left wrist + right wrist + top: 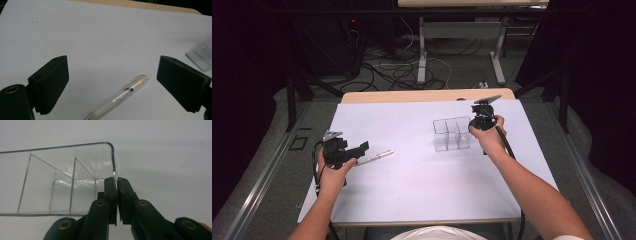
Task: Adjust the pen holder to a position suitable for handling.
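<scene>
**Pen between open jaws, organizer pinched at its wall**

Left gripper (112,85), lower left of the high view, stands wide open astride the pen (120,96) lying on the white worktop (412,170). Lower it squarely, then close mid-barrel. Right gripper (117,200) is clamped on the clear organizer (451,134) wall, right of centre; steady it.

Count: one pen, one organizer, two grippers.
</scene>
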`<state>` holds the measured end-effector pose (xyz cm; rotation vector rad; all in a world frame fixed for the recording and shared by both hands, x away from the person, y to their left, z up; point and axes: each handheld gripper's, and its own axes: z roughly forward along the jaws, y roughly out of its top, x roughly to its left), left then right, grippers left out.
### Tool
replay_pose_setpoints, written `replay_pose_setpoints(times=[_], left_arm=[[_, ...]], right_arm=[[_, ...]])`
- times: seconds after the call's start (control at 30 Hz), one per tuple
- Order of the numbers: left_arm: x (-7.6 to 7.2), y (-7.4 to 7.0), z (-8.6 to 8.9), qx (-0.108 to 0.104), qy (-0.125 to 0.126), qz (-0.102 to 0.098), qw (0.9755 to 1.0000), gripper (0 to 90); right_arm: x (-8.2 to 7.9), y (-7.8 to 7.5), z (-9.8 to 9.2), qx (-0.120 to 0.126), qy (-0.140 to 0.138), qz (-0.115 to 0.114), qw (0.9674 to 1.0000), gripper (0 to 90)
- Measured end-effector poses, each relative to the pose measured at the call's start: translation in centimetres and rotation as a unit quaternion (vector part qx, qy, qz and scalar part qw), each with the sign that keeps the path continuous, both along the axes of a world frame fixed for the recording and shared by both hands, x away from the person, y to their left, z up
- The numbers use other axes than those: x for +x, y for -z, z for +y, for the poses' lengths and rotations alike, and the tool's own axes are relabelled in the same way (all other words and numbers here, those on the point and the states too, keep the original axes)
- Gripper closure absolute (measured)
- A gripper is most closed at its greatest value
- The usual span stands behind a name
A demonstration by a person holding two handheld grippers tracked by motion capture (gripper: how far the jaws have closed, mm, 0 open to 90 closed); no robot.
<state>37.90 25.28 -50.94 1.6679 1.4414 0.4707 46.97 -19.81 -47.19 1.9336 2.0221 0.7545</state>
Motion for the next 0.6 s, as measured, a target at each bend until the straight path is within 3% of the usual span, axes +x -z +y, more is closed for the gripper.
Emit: replay_pose_setpoints(times=[0.3, 0.6], left_arm=[[0.0, 0.1, -0.1, 0.0, -0.001, 0.001, 1.0, 10.9], [0.0, 0.1, -0.3, 0.002, 0.0, 0.004, 1.0, 11.0]], right_arm=[[-3.1, 0.2, -1.6, 0.019, -0.016, -0.003, 0.9997, 86.0], [-3.9, 0.5, -2.4, 0.044, -0.026, -0.016, 0.9986, 82.1]])
